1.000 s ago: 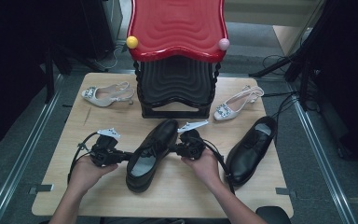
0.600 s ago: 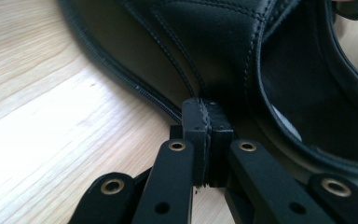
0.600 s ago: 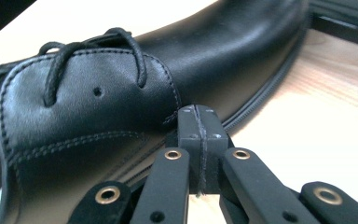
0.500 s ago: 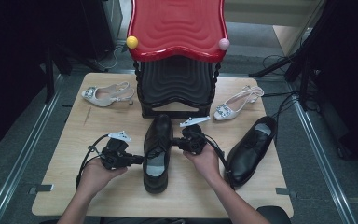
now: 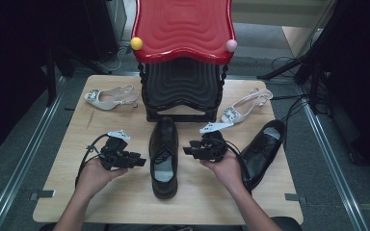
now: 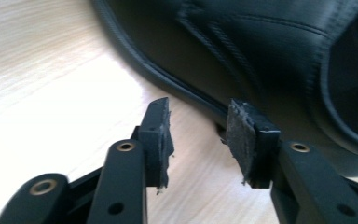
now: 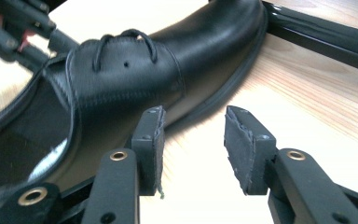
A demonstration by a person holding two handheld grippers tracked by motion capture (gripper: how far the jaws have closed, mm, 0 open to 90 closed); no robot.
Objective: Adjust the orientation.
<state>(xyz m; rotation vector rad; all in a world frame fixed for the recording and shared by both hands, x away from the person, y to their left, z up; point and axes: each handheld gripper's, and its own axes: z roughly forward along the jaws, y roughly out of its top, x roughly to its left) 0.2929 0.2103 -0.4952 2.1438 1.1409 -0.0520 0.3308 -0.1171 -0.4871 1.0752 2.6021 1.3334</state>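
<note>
So we've got the black lace-up shoe (image 5: 164,156) lying in the middle of the tabletop (image 5: 77,192), toe pointing at the far edge and almost up against the base of the black tiered rack (image 5: 182,91), heel toward the near edge. We're on both sides of it: the left gripper (image 5: 137,161) sits just beside its left flank, and the right gripper (image 5: 189,150) just beside its right flank. From the high view neither one seems to be touching the leather.

In the left gripper view the jaws are apart with bare wood between them, and the shoe's sole edge (image 6: 242,60) runs right past the tips. In the right gripper view it's the same deal: the jaws stand apart, gripping nothing, with the laced side of the shoe (image 7: 135,70) just ahead and to the left of them.

As for things that hold stuff, the rack is the main one. It stands at the middle of the far edge with a red wavy top (image 5: 183,26), and its shelves look dark; we can't tell if anything's on them. The shoe's opening shows a pale insole and nothing else inside.

The second black shoe (image 5: 265,149) lies near the right edge, angled, also with only a light insole patch showing. A pale slingback heel (image 5: 110,97) is at the far left corner, and another pale heel (image 5: 245,107) lies right of the rack.
</note>
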